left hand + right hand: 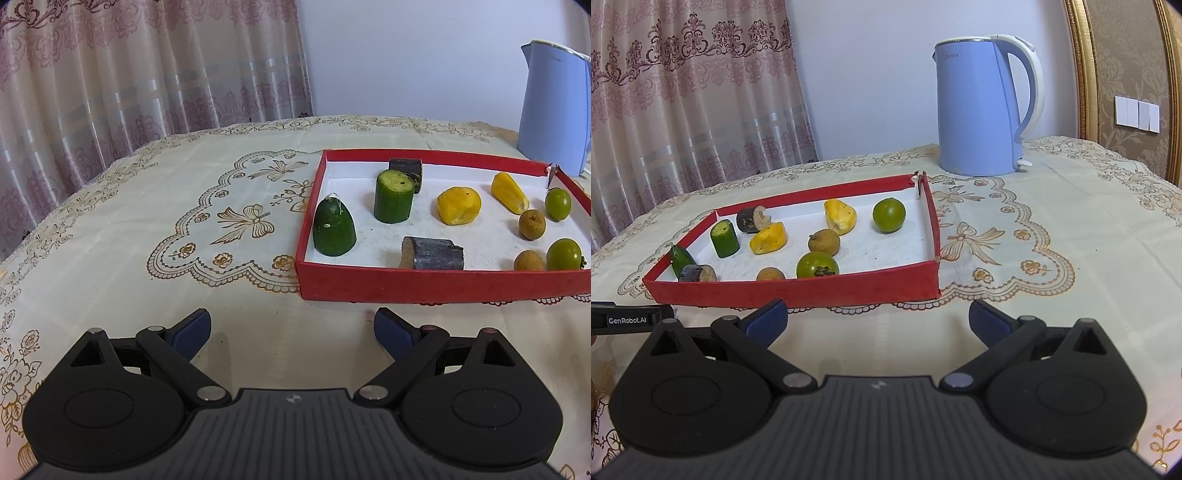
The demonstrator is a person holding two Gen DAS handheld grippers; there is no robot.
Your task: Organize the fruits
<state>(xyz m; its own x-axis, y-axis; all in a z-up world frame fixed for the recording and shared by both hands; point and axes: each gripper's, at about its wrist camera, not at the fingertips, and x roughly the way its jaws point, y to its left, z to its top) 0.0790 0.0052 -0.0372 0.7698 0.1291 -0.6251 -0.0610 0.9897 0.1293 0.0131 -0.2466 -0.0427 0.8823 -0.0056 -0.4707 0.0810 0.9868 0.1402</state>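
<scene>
On a table covered with a cream tablecloth printed with gold bows and flowers [229, 221] sits a shallow red cardboard tray with a white floor [424, 286]. Inside it lie two dark green cucumber pieces [393, 197], two yellow fruit chunks [459, 206], two round green fruits [889, 215], two small brown round fruits [824, 242] and two dark-skinned cut pieces with tan ends [432, 253].

The left tongs [292, 328] hover just in front of the tray's near wall, blue-padded fingers spread apart, holding nothing. The right tongs [878, 319] also hang just before the near wall, toward the tray's right corner, fingers apart and empty.

Behind the tray stands a light blue electric kettle with a white handle [979, 110], with faint lettering near its rim that looks like "Midea". In the right wrist view, a black part at the left edge reads "GenRobot.AI" [627, 320].
</scene>
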